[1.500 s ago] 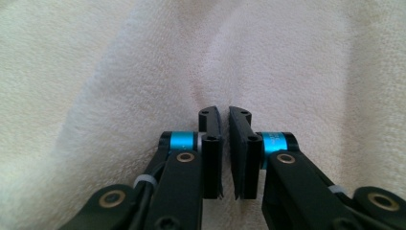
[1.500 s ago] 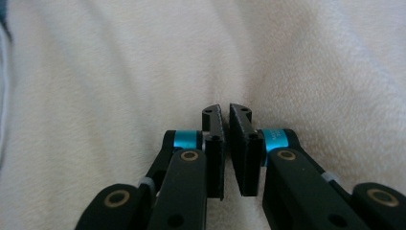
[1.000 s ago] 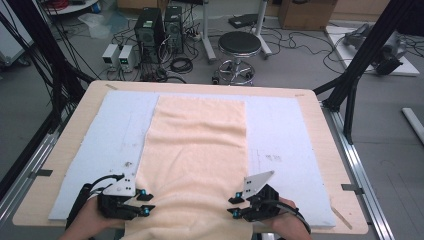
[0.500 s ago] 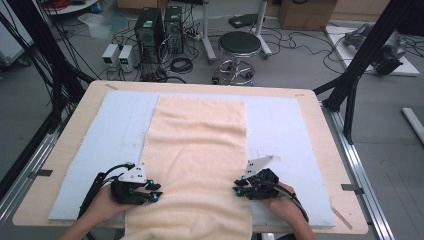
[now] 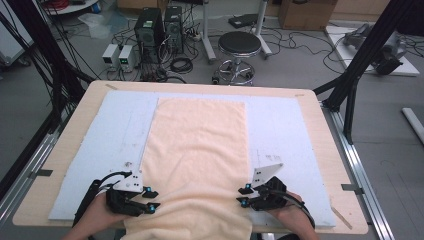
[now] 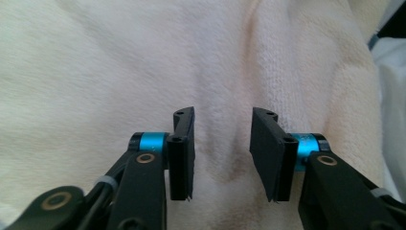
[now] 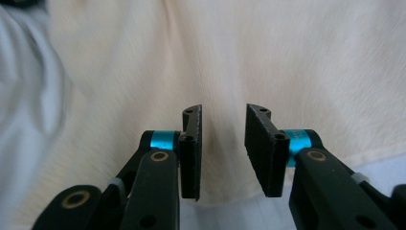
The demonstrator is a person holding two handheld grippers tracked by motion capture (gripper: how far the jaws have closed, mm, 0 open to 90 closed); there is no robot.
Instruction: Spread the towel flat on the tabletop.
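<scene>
A pale peach towel (image 5: 197, 150) lies lengthwise down the middle of the table, its near end hanging over the front edge. My left gripper (image 5: 152, 198) sits at the towel's near left side and my right gripper (image 5: 242, 196) at its near right side, both pointing inward. In the left gripper view the left gripper (image 6: 222, 143) hovers over the towel (image 6: 119, 62); its jaws have just been opening and pinch nothing. In the right gripper view the right gripper (image 7: 222, 139) stands over the towel's (image 7: 297, 57) edge, its jaws also just opened with nothing between them.
A white mat (image 5: 295, 130) covers the wooden table (image 5: 65, 145) under the towel. Beyond the far edge, on the floor, stand a round stool (image 5: 240, 45) and computer boxes (image 5: 150, 30) with cables. Black frame posts rise at both sides.
Both hands have moved a little forward from the near edge, toward the towel's sides. The towel's near end now bunches slightly between them.
</scene>
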